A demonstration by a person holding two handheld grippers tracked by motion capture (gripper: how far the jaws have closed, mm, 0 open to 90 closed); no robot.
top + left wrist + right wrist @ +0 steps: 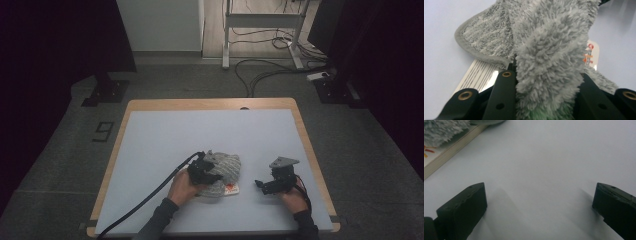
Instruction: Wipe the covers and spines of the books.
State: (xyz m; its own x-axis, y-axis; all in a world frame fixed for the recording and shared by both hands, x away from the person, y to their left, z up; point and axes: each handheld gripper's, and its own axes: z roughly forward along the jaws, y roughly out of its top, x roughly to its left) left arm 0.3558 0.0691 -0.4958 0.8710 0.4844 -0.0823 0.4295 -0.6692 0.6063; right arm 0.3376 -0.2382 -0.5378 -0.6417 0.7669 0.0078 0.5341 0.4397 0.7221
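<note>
- Grey fluffy cloth point(223, 169) lies bunched on the pale table point(165, 145), toward the near edge at about 6 o'clock from the table's middle. In the left gripper view the cloth point(549, 50) rises as a thick shaggy fold between the black jaws, with a hemmed, flatter part spread out at 10 o'clock.
- Under the cloth sits a flat book-like thing point(231, 189) with a white cover and orange-red print; its page edges point(477, 75) show as fine lines at 8 o'clock in the left gripper view, and its corner point(439, 157) lies at 10 o'clock in the right gripper view.
- Left gripper point(204, 170) rests at the cloth's 9 o'clock side, its jaws clamped on a fold of the cloth. A black cable point(145, 200) trails from it toward 7 o'clock, off the table's near edge.
- Right gripper point(274, 182) sits at 3 o'clock from the cloth, well apart from it, just above the table. Its jaws stand wide with nothing between them but bare tabletop point(536, 170).
- A grey three-cornered plate point(283, 162) tops the right gripper.
</note>
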